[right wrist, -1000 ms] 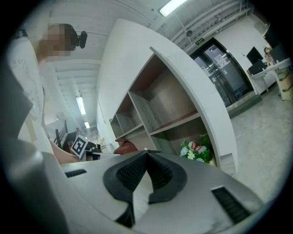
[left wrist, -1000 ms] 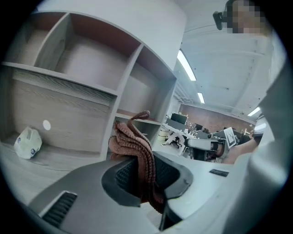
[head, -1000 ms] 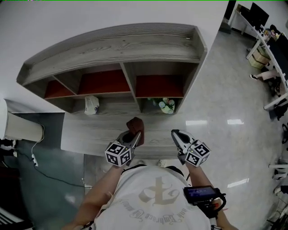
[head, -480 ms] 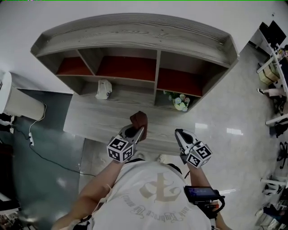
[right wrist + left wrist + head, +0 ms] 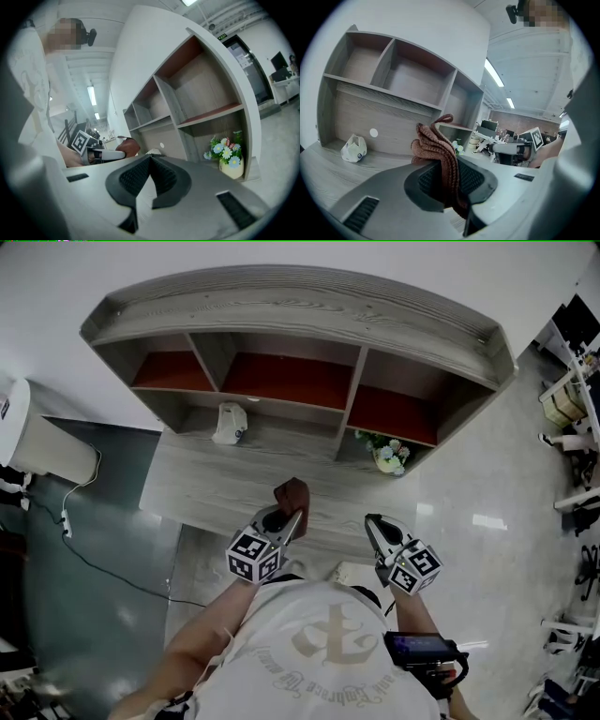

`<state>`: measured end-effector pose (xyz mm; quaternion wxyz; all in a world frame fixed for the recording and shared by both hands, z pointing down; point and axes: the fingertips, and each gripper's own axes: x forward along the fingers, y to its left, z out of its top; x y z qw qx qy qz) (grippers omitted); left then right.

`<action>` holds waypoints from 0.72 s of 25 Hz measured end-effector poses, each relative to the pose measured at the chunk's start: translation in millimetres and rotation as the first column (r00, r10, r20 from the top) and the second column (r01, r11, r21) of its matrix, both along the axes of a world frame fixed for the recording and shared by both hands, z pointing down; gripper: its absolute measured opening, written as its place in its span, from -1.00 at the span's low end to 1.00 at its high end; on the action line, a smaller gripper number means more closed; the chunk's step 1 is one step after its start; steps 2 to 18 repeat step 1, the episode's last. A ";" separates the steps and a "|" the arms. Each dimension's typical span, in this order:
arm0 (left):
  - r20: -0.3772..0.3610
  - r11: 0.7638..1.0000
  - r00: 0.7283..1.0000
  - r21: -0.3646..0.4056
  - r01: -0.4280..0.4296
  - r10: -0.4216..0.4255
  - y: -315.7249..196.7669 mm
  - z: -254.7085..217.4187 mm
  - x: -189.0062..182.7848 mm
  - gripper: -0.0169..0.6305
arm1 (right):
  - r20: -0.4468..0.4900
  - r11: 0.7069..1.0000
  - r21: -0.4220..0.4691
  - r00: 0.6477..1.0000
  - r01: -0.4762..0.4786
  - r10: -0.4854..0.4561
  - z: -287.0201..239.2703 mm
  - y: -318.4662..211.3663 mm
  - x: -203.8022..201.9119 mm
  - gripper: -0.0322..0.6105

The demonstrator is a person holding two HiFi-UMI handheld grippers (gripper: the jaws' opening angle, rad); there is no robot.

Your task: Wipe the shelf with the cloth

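A grey wooden shelf unit (image 5: 309,310) with red-backed upper compartments stands against the wall, a wide lower ledge (image 5: 225,486) at its foot. My left gripper (image 5: 289,515) hovers over the ledge's front, shut on a brown knitted cloth (image 5: 292,495) that sticks up from the jaws; the left gripper view shows the cloth (image 5: 438,150) pinched between the pads. My right gripper (image 5: 372,524) hangs to the right near the ledge's front edge, shut with nothing in it; its pads (image 5: 159,180) meet in the right gripper view.
A white bag (image 5: 230,423) lies on the ledge at the left. A small pot of flowers (image 5: 388,455) stands in the lower right compartment. A white appliance (image 5: 47,451) with a cable sits on the floor at left. Glossy floor and desks (image 5: 572,381) lie to the right.
The head view has shifted, so the shelf now sits further right and lower in frame. Both grippers keep their places before the person; the cloth stays clamped in the left one.
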<state>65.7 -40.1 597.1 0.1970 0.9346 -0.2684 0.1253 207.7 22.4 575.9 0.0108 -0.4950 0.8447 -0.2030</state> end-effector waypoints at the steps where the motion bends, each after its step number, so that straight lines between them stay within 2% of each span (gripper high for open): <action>1: 0.000 1.000 1.000 -0.001 0.000 0.000 1.4 0.6 -3.3 -0.74 | 0.001 1.000 -0.002 1.000 0.000 0.000 0.5 0.7 -3.6 -0.89; 18: 0.000 1.000 1.000 -0.001 0.000 0.000 1.4 0.6 -3.3 -0.74 | 0.001 1.000 -0.002 1.000 0.000 0.000 0.5 0.7 -3.6 -0.89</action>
